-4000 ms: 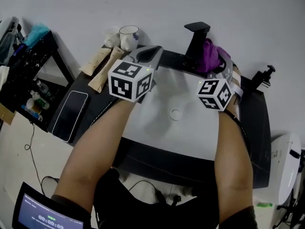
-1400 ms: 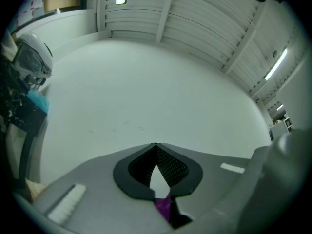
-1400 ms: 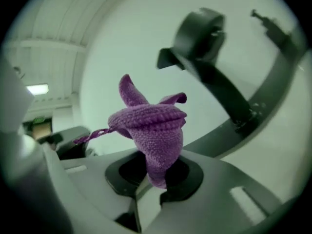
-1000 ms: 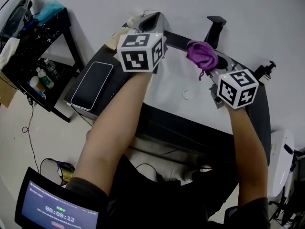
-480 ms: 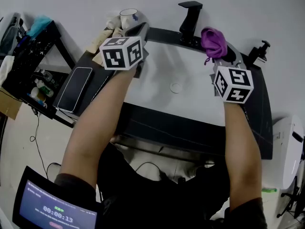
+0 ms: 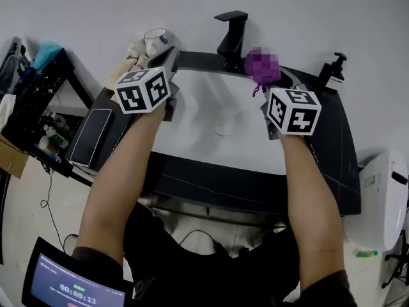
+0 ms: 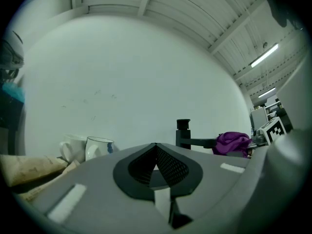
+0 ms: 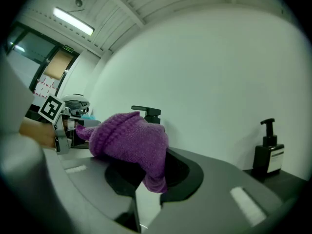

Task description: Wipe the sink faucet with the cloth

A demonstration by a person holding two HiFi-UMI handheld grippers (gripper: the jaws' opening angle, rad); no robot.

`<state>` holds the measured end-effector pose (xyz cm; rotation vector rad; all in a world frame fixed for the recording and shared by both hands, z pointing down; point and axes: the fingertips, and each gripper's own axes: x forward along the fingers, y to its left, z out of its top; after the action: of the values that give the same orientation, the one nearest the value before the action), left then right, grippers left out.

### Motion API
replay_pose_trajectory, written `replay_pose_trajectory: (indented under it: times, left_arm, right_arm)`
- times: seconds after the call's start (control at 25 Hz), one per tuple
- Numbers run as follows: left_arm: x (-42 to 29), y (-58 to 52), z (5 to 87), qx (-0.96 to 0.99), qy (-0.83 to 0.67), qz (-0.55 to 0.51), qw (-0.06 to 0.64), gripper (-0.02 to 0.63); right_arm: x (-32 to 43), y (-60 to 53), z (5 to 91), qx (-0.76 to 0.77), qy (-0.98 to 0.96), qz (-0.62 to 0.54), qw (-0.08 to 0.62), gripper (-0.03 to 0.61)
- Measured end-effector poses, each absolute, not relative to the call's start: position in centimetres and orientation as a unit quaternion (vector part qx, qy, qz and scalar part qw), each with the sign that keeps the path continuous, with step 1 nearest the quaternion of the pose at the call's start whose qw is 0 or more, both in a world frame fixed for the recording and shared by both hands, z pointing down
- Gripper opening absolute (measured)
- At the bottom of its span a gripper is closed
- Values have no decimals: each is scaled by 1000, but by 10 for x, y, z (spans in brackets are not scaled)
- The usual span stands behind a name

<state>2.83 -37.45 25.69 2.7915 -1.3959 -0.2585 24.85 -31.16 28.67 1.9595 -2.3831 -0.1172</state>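
**Purple cloth held up beside the faucet**

The right gripper [image 8: 150, 178] has its fingers closed on a bunched purple knitted cloth [image 8: 127, 139], which bulges above the finger pads and hangs down between them. In the head view the cloth sits over the back rim of the white sink [image 6: 204, 104], just to the right of the black faucet [image 6: 231, 37]; whether it touches the faucet cannot be told. The left gripper [image 7: 156, 152] hovers over the sink's left back corner, its fingers closed together at the tips with nothing between them. A mug [image 6: 155, 41] stands just beyond it. A black soap dispenser [image 6: 333, 72] stands on the dark table [image 6: 255, 184] to the right, and a phone [image 6: 91, 136] lies at the left.
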Motion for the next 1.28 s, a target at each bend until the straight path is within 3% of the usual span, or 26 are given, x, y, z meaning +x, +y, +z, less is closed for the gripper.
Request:
replay_pose_trajectory:
  times: [1.28]
  left_arm:
    - [34,-372,257,895,-439,-76,-2,17]
  right_arm:
    - [255,-312,285,653,-753,-60,58,64]
